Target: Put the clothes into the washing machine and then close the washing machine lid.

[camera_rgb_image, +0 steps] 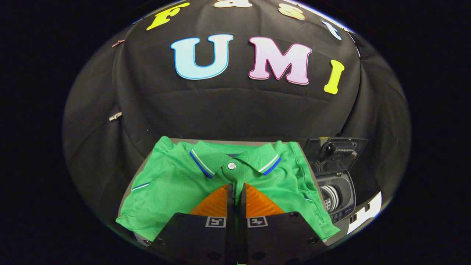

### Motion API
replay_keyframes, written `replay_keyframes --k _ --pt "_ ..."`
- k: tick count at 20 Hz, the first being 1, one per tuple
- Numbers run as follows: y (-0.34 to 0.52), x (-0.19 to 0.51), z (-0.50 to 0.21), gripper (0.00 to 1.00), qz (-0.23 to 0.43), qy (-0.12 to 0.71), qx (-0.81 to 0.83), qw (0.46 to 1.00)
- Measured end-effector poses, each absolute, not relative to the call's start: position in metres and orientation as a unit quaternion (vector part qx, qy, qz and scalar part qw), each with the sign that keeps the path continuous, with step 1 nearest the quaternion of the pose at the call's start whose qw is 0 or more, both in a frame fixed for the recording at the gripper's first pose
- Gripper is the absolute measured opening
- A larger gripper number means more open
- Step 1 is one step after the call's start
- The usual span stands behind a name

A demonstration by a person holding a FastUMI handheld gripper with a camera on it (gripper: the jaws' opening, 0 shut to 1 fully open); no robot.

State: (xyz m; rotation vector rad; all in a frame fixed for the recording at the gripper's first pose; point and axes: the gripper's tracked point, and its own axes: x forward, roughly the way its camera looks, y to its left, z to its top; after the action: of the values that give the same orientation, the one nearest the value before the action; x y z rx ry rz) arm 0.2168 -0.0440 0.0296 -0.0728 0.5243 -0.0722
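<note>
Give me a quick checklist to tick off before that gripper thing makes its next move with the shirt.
1. Green polo shirt within reach: ok, it lies flat on the table, under the fingers.
2. Gripper closed over the placket: ok, the fingers stand together.
3. Cloth actually pinched between both fingers: cannot tell.
4. Washing machine lid open: ok, it stands raised.
5. Drum opening free: ok as far as shown.
6. Path from shirt to machine free: ok, the machine sits just beside the shirt's hem.
</note>
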Motion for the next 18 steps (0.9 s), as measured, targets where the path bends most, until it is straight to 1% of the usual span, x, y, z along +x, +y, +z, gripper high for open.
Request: replay_keyframes --k 8,18 --pt "-0.033 0.198 0.077 0.06 -0.032 0.201 -0.051 0.978" --pt "-0.053 0.176 0.134 0.06 -0.080 0.133 -0.070 0.985"
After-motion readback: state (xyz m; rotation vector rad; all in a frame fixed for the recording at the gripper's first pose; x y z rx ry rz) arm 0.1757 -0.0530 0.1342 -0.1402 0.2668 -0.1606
